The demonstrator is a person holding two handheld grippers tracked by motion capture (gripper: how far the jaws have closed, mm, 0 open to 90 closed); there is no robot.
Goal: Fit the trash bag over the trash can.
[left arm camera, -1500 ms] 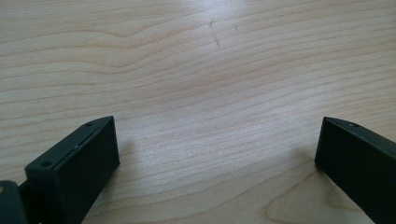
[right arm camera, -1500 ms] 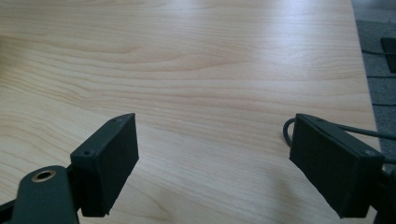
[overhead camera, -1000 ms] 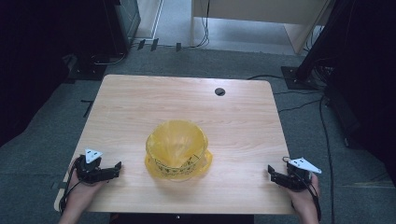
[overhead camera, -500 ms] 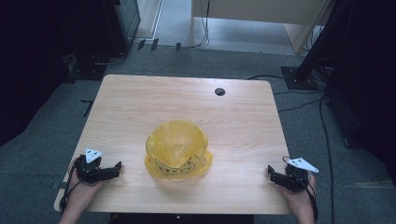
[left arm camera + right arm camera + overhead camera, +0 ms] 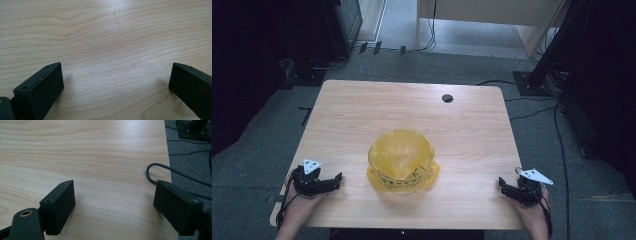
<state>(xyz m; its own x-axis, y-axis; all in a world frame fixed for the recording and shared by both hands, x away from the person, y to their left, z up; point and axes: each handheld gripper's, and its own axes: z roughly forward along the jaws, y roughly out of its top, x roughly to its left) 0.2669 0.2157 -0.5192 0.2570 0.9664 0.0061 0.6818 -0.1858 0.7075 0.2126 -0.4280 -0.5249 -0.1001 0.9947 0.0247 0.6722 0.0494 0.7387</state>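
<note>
Yellow bag (image 5: 402,161) mid-table, standing open-mouthed, black print along lower edge too small to read | left gripper (image 5: 333,182) near front-left table (image 5: 472,135) edge, jaws spread wide over bare wood, gripping nothing | right gripper (image 5: 503,186) at front-right corner, jaws likewise apart, empty | both well apart from bag | round black grommet (image 5: 447,98) near far edge
</note>
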